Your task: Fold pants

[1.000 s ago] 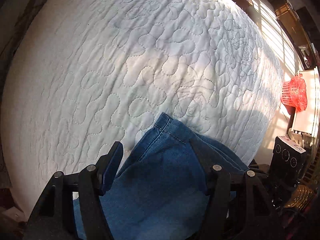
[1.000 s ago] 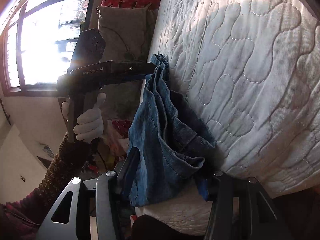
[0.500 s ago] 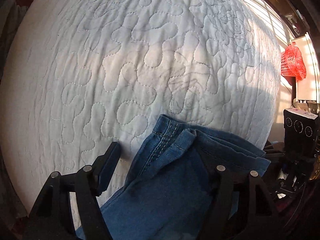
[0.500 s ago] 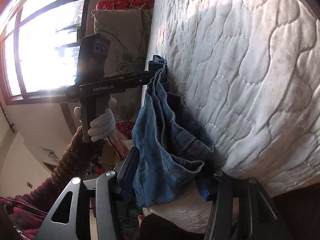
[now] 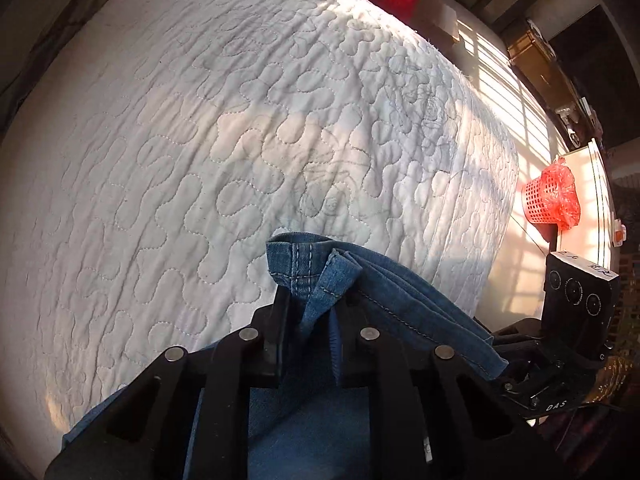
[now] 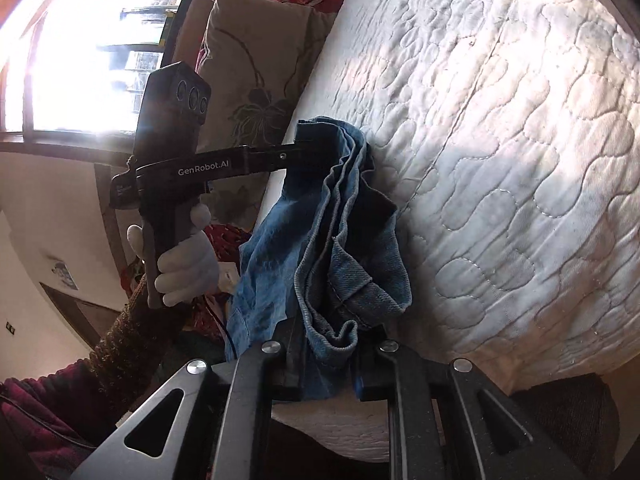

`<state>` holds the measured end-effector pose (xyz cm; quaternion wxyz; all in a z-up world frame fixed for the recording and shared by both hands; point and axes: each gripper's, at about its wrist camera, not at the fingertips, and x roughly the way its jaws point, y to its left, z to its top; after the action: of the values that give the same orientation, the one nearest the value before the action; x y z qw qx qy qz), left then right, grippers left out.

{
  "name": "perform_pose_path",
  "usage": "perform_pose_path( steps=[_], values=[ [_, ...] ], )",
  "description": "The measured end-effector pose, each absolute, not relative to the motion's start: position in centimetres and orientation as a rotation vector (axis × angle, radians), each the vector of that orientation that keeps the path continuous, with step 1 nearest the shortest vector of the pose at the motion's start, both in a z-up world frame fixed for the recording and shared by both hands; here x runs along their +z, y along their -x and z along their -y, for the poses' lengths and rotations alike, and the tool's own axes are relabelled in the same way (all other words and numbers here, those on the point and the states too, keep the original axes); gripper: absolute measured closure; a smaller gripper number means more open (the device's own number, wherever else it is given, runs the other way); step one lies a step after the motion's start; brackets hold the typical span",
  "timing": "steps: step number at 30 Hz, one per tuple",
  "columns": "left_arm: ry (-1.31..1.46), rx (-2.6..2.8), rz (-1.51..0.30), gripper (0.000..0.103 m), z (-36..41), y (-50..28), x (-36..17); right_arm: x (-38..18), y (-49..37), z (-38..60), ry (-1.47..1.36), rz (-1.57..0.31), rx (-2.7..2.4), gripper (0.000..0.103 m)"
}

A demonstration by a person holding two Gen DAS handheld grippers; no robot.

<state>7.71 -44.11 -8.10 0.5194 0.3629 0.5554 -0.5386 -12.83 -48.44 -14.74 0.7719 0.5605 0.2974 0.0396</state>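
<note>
The left gripper (image 5: pixel 310 308) is clamped on a bunched hem of the blue jeans (image 5: pixel 384 304), with stitched denim sticking up between its black fingers (image 5: pixel 280 320). The right gripper (image 6: pixel 330 354) is likewise clenched on a thick fold of the jeans (image 6: pixel 348 248), the cloth wedged between its fingers. The jeans hang gathered between the two tools at the near edge of the white quilted mattress (image 5: pixel 200 160), touching its top and spilling down the side toward the person. In the right wrist view the other tool is seen side-on, its handle gripped by a hand in a white glove (image 6: pixel 184 264), its tip buried in the top of the denim. A beige pillow (image 6: pixel 256 60) stands at the mattress end beside a bright window (image 6: pixel 92 40). In the left wrist view a red basket (image 5: pixel 550 200) sits on a sunlit surface beyond the mattress, well apart from the jeans.
</note>
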Motion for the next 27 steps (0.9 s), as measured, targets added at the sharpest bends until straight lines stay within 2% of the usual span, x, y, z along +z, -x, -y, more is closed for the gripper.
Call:
perform_pose_path(
  steps=[14, 19, 25, 27],
  values=[
    [-0.412, -1.281, -1.383, 0.089, 36.6, -13.5, -2.4, -6.4, 6.0, 41.6, -0.893, -0.695, 0.292, 0.088],
    [-0.248, -1.212, -1.387, 0.089, 30.0, -16.3, -1.3, -5.9, 1.5, 36.4, -0.8, -0.803, 0.441, 0.088],
    [-0.074, -0.857, -1.464, 0.087, 20.0, -20.6, -5.9, -9.2, -4.8, 28.4, -0.626, -1.029, 0.567, 0.084],
    [-0.06, -0.728, -1.496, 0.087, 17.2, -21.1, -7.5, -11.0, -6.2, 26.0, -0.525, -1.136, 0.584, 0.079]
  ],
)
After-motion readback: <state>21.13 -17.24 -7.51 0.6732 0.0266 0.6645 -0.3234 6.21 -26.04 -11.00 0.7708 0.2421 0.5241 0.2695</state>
